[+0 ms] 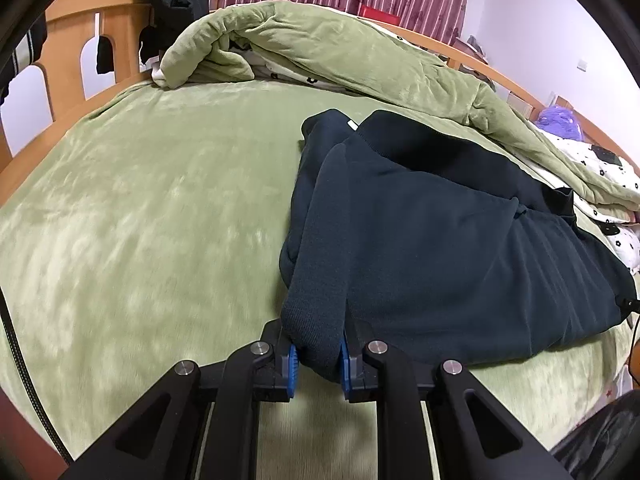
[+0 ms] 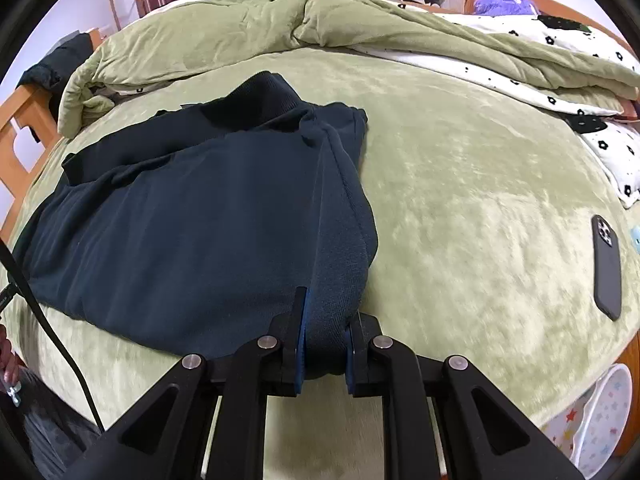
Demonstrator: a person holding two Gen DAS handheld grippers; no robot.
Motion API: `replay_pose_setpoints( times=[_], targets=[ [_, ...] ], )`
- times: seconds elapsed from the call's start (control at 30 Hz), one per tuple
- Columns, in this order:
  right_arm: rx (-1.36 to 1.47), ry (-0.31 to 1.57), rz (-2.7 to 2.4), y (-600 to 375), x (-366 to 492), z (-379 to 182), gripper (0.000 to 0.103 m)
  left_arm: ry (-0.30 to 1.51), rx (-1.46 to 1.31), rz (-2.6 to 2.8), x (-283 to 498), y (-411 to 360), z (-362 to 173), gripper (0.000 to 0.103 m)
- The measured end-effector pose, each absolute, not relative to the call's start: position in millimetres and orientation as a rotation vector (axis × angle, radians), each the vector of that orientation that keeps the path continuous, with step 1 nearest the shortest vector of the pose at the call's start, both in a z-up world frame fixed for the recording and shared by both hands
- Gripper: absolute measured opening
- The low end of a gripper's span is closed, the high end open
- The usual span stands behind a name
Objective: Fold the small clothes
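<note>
Dark navy knitted sweatshirt [image 1: 440, 240], thick fleece cotton, lying partly folded on the plush green bed cover [image 1: 140, 220], near edge toward the operator, ribbed collar [image 2: 256, 100] at the far side.

Left tongs [image 1: 316, 360]: clamped on a ribbed cuff or hem roll at the near left corner of the garment. Right tongs [image 2: 324, 356]: clamped on the bunched ribbed edge at the near right corner. Blue pads [image 2: 301, 344] pressed into the fabric on both sides in each view.

Handling, as judged:
- Soft and limp; no stiffness to hold a shape, so sag between the two grip points expected.
- Moderate weight for a small garment; thick layers bulk up in the grip.
- Non-slippery knit, good friction against pads and against the plush cover; likely to drag rather than slide.
- Not fragile.

Recommended hold: ribbed bands and seamed edges, both corners lifted level to keep the fold line straight.

Nearby: black cased smartphone [image 2: 607, 264] well apart to the right; rumpled green quilt [image 1: 320, 48] beyond the garment
</note>
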State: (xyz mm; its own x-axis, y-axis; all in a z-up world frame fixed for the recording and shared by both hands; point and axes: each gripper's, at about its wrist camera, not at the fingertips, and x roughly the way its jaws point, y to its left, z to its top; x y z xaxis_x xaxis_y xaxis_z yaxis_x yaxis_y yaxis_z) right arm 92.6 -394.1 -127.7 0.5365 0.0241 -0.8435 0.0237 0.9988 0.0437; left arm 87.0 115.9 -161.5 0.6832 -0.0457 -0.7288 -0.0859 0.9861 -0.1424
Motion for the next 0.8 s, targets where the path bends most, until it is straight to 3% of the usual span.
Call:
replay_pose_setpoints(
  times=[0.23, 0.37, 0.57, 0.73, 0.8],
  targets=[
    [-0.059, 0.98, -0.069, -384.1, 84.4, -123.9, 0.022, 0.82, -0.167, 0.051, 80.2, 115.6, -152.2, 0.023],
    [-0.062, 0.944, -0.078, -387.0, 80.3, -116.4, 0.038, 0.789, -0.127, 0.087, 73.8, 113.2, -143.8, 0.036],
    [-0.008, 0.91, -0.078, -394.8, 86.5, -101.5, 0.044, 0.785, -0.104, 0.097, 76.2, 109.6, -136.2, 0.039],
    [0.017, 0.895, -0.065, -392.8, 106.1, -92.4, 0.045, 0.768, -0.123, 0.091, 89.0, 109.7, -127.8, 0.057],
    [0.022, 0.888, -0.058, -389.7, 116.7, -89.2, 0.047, 0.749, -0.128, 0.087, 98.2, 108.4, -122.7, 0.058]
  ],
)
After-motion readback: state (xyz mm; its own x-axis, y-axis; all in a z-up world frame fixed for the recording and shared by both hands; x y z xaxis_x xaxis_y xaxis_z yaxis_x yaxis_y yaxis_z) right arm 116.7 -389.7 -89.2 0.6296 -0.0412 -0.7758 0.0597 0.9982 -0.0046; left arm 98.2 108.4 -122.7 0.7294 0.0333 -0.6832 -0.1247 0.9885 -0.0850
